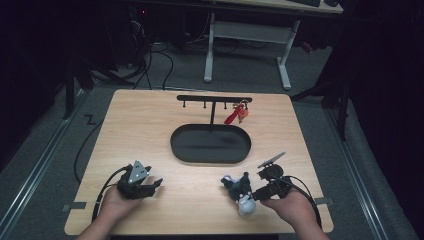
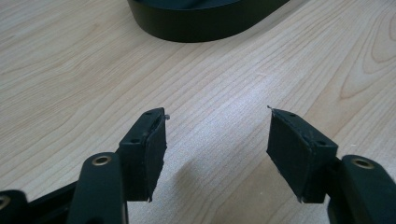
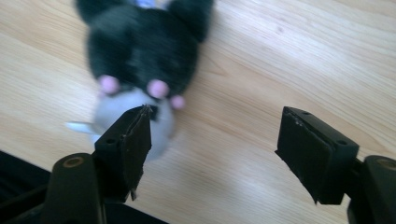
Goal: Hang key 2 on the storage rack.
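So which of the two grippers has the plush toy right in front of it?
The right gripper: the black and white plush toy lies just ahead of its open jaws. The left gripper faces bare table, toward the black tray.

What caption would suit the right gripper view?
Open right gripper above a wooden table, a dark plush toy lying just beyond its left jaw.
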The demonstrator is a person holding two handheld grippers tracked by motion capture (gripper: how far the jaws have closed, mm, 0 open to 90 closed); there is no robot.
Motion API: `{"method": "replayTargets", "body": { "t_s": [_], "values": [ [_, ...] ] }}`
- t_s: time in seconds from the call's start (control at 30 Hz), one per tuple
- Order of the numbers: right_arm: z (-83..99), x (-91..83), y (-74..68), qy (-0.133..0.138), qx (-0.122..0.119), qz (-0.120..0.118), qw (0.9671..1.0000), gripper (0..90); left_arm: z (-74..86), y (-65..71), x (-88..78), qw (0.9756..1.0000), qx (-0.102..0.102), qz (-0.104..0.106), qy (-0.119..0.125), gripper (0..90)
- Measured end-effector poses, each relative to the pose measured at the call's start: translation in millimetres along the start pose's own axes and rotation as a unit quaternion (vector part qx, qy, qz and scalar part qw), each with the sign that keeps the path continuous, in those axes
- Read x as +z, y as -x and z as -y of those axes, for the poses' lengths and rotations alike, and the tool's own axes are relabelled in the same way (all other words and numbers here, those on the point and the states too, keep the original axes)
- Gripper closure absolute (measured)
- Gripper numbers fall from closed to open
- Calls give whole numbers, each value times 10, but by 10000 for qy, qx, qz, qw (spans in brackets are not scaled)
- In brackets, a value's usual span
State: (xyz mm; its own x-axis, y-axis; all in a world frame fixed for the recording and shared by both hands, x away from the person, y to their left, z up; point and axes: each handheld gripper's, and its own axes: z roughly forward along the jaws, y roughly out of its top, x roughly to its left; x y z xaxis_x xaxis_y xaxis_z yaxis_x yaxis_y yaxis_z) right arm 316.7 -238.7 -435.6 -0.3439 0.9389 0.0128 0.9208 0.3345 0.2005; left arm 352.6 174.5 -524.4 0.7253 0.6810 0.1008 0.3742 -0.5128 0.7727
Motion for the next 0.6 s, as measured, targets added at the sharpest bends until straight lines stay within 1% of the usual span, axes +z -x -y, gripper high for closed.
{"method": "replayTargets", "body": {
  "t_s": [0.07,0.1,0.13,0.2,0.23,0.27,0.3,0.33,0.37,0.4,0.5,0.53,0.57,0.6],
  "values": [
    [-33,-14,-66,-37,-49,1,10000,249,1,-4,1,10000,-13,8,1,375],
    [-49,-15,-95,-5,-79,-26,10000,248,2,-5,2,10000,-13,13,-4,375],
    [-68,-24,-125,-5,-100,7,9999,246,3,-3,3,10000,-10,19,-8,375],
    [-98,-22,-183,36,-110,-65,9999,232,3,3,0,10000,3,37,-18,375],
    [-117,-17,-217,8,-148,-73,9999,220,3,5,0,10000,8,42,-18,375],
    [-124,-8,-243,-2,-132,-108,9999,213,4,9,1,10000,15,43,-5,375],
    [-131,13,-286,-36,-121,-144,9998,205,4,10,2,10000,18,46,-4,375],
    [-135,34,-304,-33,-159,-184,9997,201,3,10,2,10000,19,52,-8,375],
    [-139,65,-347,-109,-113,-217,9996,194,4,10,3,10000,15,56,-5,375],
    [-142,91,-357,-124,-176,-231,9995,194,4,9,5,10000,13,58,-2,375],
    [-144,201,-393,-224,-194,-281,9992,193,5,9,5,10000,11,73,-11,374],
    [-143,238,-399,-236,-166,-293,9992,193,5,9,5,10000,14,82,-21,374],
    [-141,266,-414,-305,-64,-280,9991,193,6,10,8,10000,16,92,-33,374],
    [-142,316,-405,-294,-164,-281,9990,193,6,10,9,9999,18,98,-46,373]
  ]
}}
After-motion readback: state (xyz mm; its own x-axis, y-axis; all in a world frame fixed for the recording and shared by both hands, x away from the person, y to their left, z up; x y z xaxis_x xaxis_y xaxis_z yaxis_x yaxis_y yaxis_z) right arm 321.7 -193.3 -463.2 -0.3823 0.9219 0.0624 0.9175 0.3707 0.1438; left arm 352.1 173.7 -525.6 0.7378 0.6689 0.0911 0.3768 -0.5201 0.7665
